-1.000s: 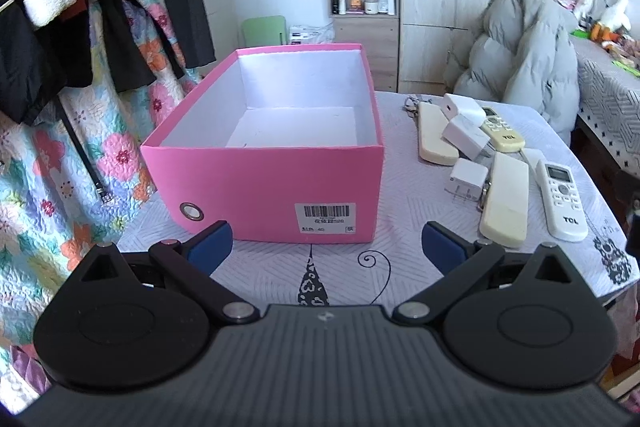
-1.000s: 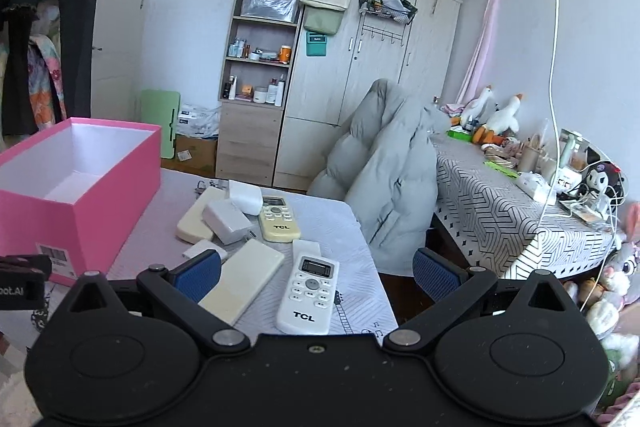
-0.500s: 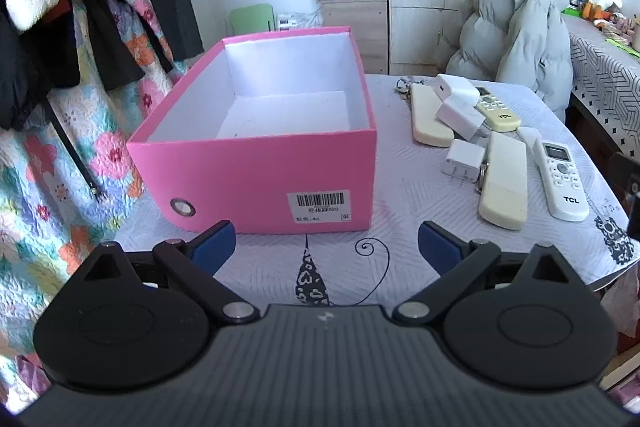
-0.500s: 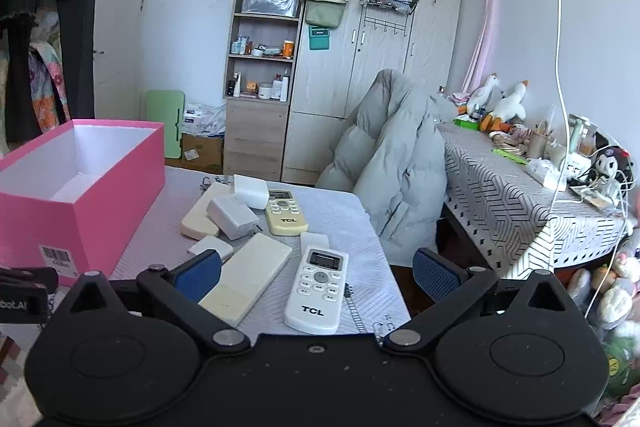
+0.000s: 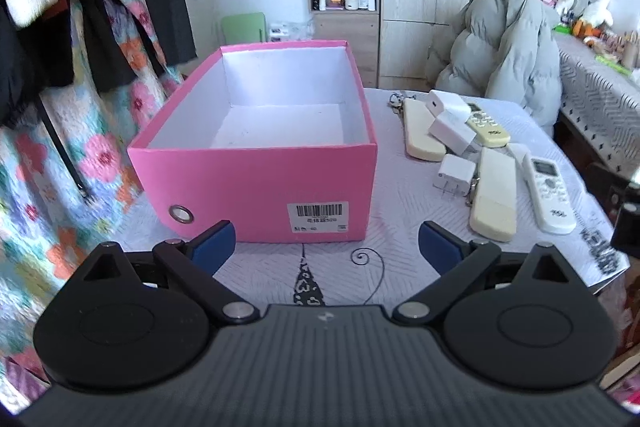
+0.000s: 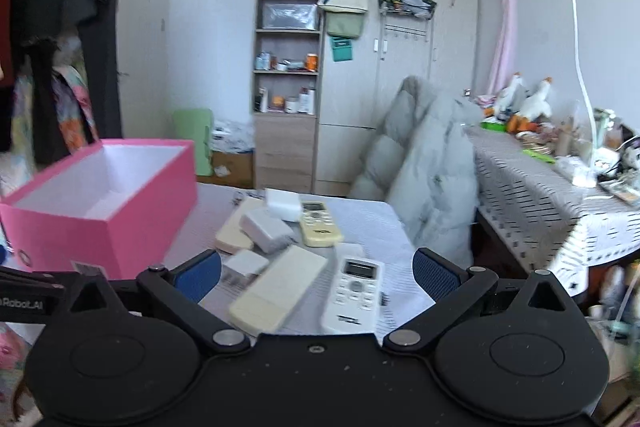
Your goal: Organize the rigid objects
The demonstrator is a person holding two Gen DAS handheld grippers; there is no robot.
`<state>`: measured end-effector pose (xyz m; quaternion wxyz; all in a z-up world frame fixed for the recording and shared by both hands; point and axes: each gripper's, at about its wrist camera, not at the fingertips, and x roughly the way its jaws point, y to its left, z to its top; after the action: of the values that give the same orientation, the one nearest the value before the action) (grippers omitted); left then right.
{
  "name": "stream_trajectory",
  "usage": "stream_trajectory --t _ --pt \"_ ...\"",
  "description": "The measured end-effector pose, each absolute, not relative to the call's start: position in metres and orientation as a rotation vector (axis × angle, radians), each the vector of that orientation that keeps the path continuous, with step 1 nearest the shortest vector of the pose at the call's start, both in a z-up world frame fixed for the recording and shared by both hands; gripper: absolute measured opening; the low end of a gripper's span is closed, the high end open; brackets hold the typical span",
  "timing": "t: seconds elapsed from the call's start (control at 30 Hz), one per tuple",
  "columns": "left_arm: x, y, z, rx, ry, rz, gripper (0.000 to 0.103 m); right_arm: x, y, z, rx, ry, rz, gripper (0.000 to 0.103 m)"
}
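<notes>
Both tools are idle above the near edge of the table point(image 5: 280, 267). The left gripper point(image 5: 326, 245) has its jaws spread wide with nothing between them, facing the near wall of the pink box point(image 5: 256, 183). The right gripper point(image 6: 316, 277) is likewise spread and empty, hovering over the clutter on the table's right half. The box stands open-topped on the left half and appears empty, its white floor bare; judged as the intended receptacle, with the loose items grouped beside it for short transfers. Contents awaiting sorting: a white remote point(image 5: 550, 193) nearest the right edge, lettered TCL at its lower end; a cream remote point(image 5: 493, 201) lying face down just beside it; a small white plug adapter point(image 5: 456, 174) touching that cream remote's left side; a second cream remote point(image 5: 420, 131) further back, with a white charger block point(image 5: 452, 129) resting partly upon it; another white charger point(image 5: 446, 103) behind; and a yellowed remote point(image 5: 486, 125) bearing small dark lettering too fine to read. The box's near wall carries a barcode label point(image 5: 319, 217) with characters not legible, and a metal eyelet point(image 5: 181, 214) at its lower left. No item has yet been placed inside.
</notes>
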<state>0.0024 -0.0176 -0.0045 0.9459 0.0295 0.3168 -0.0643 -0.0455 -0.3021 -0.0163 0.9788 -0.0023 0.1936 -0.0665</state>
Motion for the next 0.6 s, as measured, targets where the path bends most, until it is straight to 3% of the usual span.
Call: stream_trajectory --t 0.6 --pt "0.038 0.014 0.017 0.11 0.623 -0.15 0.099 -0.005 -0.328 -0.009 0.144 0.532 0.016 0.101"
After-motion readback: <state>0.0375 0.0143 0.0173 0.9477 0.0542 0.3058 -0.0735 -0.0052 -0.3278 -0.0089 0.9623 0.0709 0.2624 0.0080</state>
